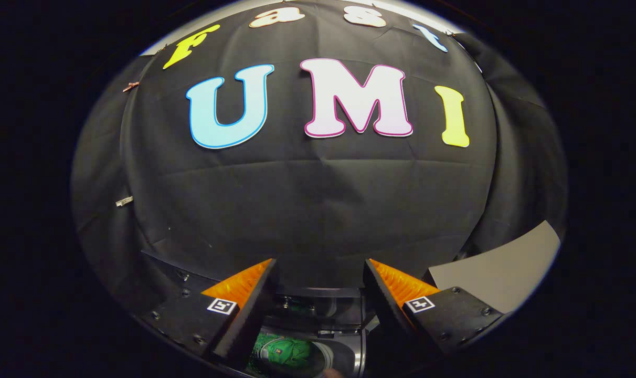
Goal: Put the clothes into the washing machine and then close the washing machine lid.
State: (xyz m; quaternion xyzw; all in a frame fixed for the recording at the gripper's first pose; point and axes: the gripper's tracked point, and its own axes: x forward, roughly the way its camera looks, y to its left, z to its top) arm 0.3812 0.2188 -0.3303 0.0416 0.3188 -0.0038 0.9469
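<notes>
**Gripper hovering over the open washer, green clothing in the drum**

Over on the left, the black cloth wall (318, 210) is hanging in soft creases, with a couple of small clips (124, 201) pinning it near its seam. Coming inward, the gripper (320, 273) is pointing at that wall with its fingers spread wide apart — nothing is sitting between them and neither finger (244, 304) is touching anything. Each finger is carrying a small square black-and-white marker (222, 306) on its outer block.

Down in the gap between the fingers, and below them, the washing machine (344, 357) is showing its round opening. A green garment (284, 350) is lying inside the drum, bunched up, just beside the inner edge of the left finger. Above the opening, the machine's dark glossy lid (323, 304) is standing raised, its edge running across between the two fingers — so the machine is sitting open.

Further right, beyond the right finger, a flat grey panel (501, 273) is slanting up against the cloth.
</notes>
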